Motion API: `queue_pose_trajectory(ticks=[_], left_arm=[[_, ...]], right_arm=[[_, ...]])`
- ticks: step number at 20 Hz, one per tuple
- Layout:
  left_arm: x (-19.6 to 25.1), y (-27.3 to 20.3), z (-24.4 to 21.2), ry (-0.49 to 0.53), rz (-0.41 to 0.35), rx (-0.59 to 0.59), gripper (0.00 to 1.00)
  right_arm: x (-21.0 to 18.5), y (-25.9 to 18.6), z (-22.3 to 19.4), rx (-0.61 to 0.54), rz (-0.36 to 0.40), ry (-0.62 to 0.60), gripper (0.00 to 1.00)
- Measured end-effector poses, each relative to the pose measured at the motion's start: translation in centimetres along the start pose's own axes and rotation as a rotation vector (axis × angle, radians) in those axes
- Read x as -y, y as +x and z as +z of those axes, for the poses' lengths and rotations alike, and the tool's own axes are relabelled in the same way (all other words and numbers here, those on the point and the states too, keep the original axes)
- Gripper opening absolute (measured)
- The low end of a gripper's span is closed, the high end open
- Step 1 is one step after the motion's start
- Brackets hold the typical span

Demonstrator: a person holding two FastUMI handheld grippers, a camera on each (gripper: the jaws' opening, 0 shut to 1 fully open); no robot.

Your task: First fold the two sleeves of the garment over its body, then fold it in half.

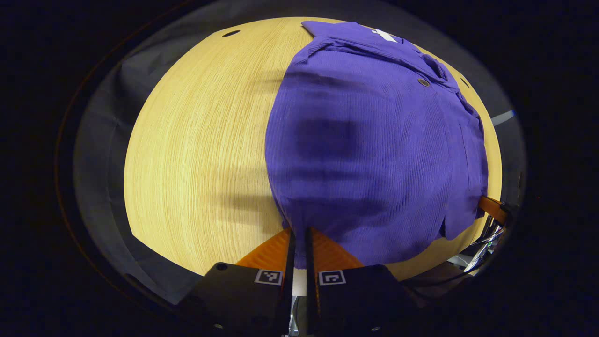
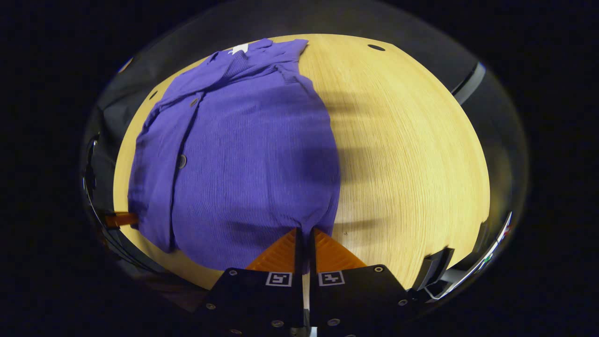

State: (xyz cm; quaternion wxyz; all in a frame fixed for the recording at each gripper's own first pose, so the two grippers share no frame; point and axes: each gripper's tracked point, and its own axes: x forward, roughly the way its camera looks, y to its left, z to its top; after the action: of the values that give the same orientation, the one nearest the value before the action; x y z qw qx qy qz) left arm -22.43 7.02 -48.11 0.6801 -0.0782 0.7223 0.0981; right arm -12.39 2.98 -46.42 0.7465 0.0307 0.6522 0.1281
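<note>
Pale wood-grain tabletop in a dark, cloth-walled booth

A light yellow, straight-grained wooden tabletop [image 1: 196, 154] spanned both gripper views, lit from above so that soft, blurred bands of shadow [image 2: 369, 154] fell across its bare part. A small dark oval hole [image 1: 230, 33] sat near its far edge in the left gripper view, and a like one [image 2: 376, 47] showed near the far edge in the right gripper view. Beyond the table edge hung dark grey cloth [image 1: 105, 154], creased in places. A pale strip [image 2: 470, 82] crossed the dark surround at the upper right of the right gripper view.
</note>
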Motion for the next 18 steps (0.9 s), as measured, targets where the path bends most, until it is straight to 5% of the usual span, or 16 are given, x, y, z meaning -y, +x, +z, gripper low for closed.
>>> queue_pose_trajectory(ticks=[7, 18], left_arm=[[0.3, -0.9, 0.3, -0.045, -0.073, 0.031, 0.05], [1.7, -5.8, 3.5, -0.024, -0.161, 0.145, 0.05]], right_arm=[[-0.6, -0.7, 0.5, 0.011, 0.046, 0.039, 0.03], [-1.8, -4.7, 4.2, 0.107, 0.118, 0.076, 0.03]])
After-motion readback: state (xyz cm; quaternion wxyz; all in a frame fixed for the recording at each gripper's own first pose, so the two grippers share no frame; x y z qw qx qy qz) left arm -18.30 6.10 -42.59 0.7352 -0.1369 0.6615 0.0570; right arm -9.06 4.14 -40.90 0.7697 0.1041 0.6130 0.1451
